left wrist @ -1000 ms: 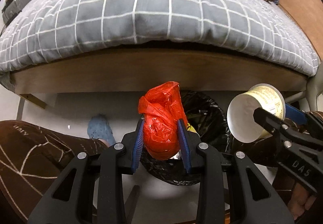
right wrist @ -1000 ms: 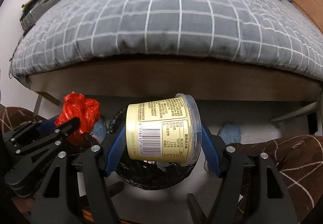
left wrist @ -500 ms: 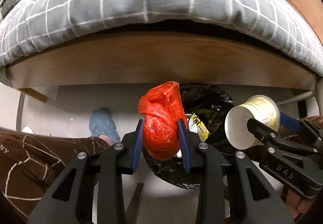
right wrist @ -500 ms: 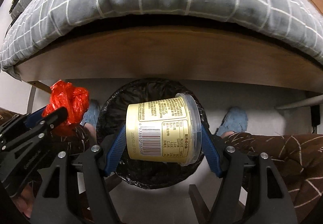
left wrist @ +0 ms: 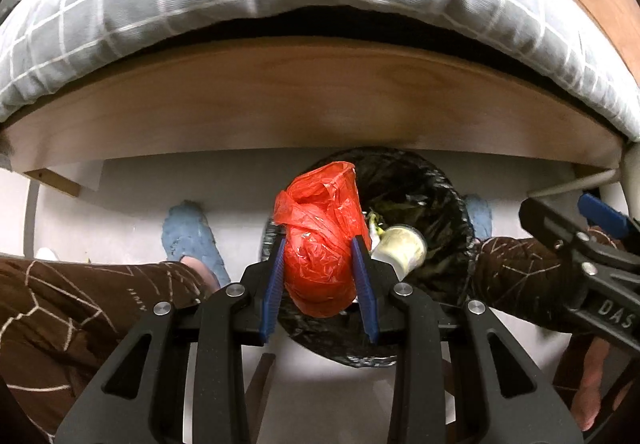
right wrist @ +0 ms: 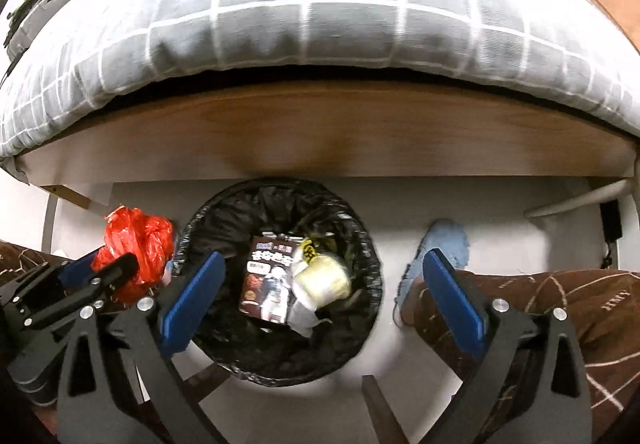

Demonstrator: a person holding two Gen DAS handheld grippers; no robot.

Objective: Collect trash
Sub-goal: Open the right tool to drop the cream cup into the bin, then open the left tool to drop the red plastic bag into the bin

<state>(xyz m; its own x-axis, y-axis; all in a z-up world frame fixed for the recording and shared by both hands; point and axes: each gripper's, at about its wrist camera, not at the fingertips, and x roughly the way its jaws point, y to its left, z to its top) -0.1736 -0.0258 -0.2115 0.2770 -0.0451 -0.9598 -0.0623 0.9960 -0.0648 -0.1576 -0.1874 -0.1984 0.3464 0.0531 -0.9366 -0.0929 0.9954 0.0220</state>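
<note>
Holding the crumpled red bag (left wrist: 320, 256) upright in our left tongs (left wrist: 320, 276), long axis along the fingers, we have it just over the near-left rim of the bin (right wrist: 372, 264); our right tongs (right wrist: 320, 284) are opening wide and empty above it, the yellow cup (right wrist: 322, 278) lying on its side inside.

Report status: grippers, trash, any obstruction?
Left gripper shut on red bag. Right gripper jaws opening, nothing between. Yellow cup in bin. Nothing blocking bin.
</note>
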